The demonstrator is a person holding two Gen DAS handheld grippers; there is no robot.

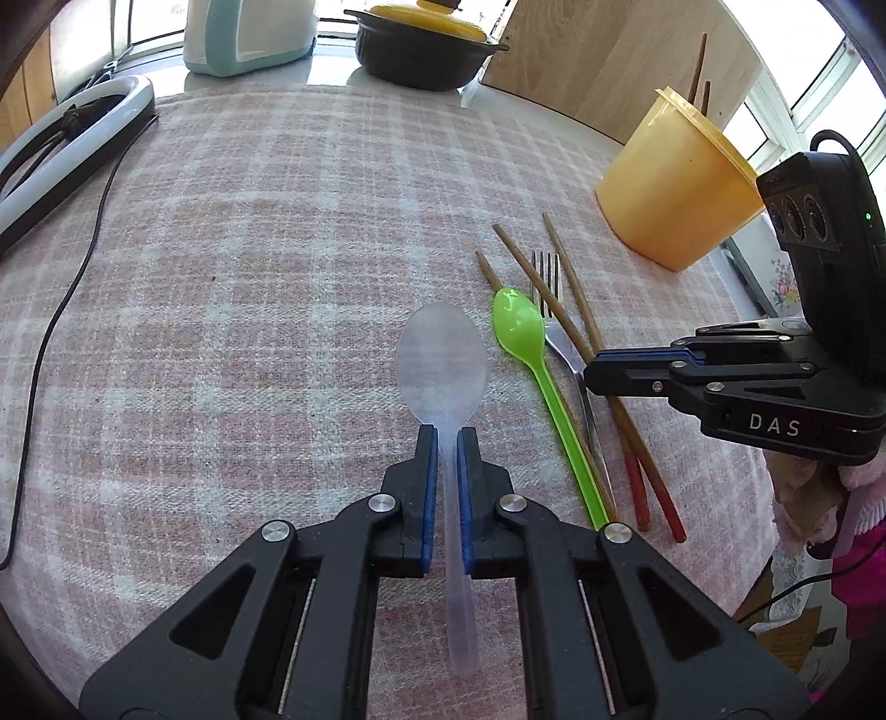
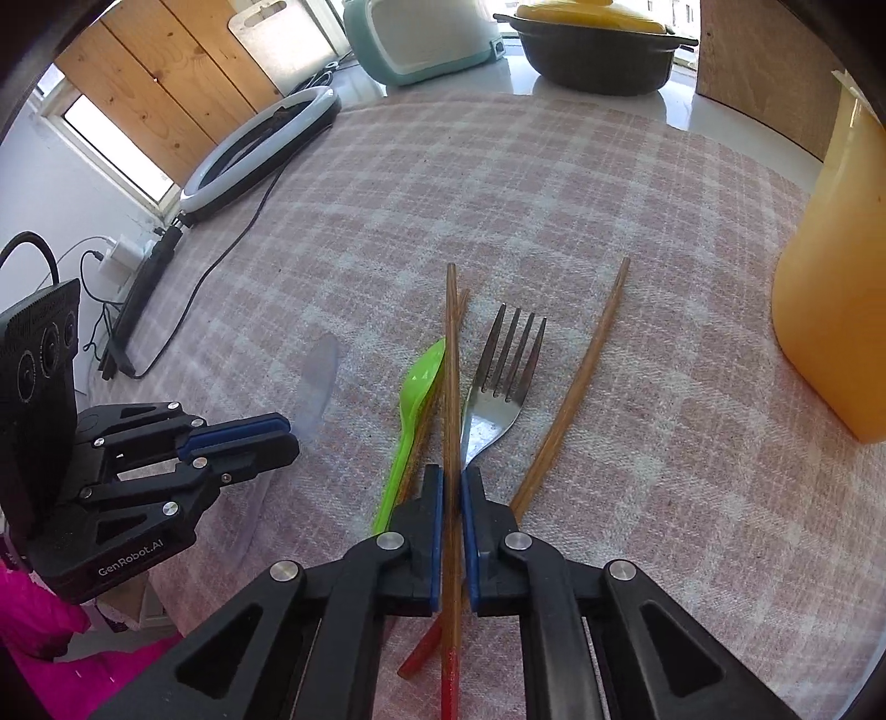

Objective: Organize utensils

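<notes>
Left gripper (image 1: 447, 437) clamped on the clear spoon (image 1: 443, 354); right gripper (image 2: 452, 479) clamped on a chopstick (image 2: 452, 387). Beside the right fingers lie the green spoon (image 2: 421, 382), fork (image 2: 498, 387) and remaining chopsticks. Lifting each piece straight up should avoid dragging neighbours; the yellow container (image 1: 675, 177) stands ahead-right of the left gripper. Surface: pink checked cloth (image 1: 277, 249); dark pot (image 1: 426, 50) beyond.

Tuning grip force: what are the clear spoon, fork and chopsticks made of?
Clear spoon: looks like thin frosted plastic, since the cloth shows through it. Fork: metal, likely stainless, with a shiny grey glare. Chopstick in the right tongs: probably wood or bamboo, matte brown with a red-coated end.
</notes>
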